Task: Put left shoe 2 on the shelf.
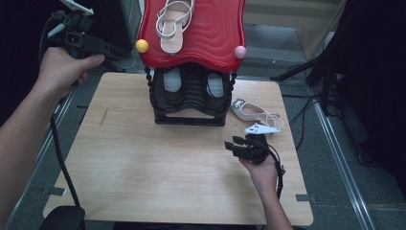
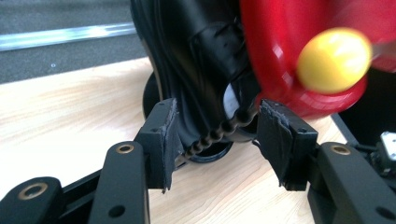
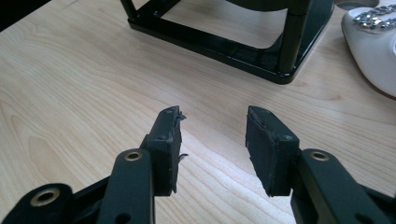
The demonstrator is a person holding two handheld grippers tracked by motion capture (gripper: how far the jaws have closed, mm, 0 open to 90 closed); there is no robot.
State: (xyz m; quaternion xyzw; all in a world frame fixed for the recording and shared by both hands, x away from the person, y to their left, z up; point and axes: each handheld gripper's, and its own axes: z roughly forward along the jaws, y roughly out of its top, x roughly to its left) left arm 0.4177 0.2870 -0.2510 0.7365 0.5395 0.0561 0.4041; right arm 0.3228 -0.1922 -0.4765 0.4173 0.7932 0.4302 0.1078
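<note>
at the far left of the counter (image 1: 143, 158), the left gripper (image 2: 215, 135) hangs with fingers spread by the shoe rack (image 1: 191, 96). the right gripper (image 1: 239, 146), also spread, waits near the white sandal (image 1: 251, 112), probably the next pickup; the sandal's heel is cut off.

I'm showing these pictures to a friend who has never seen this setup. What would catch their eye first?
Probably the glossy red top shelf of the black shoe rack at the table's far edge, with a white sandal lying on it and a yellow knob at its corner. Next, the white jewelled shoe on the wooden table right of the rack, near the open right hand-held gripper.
</note>
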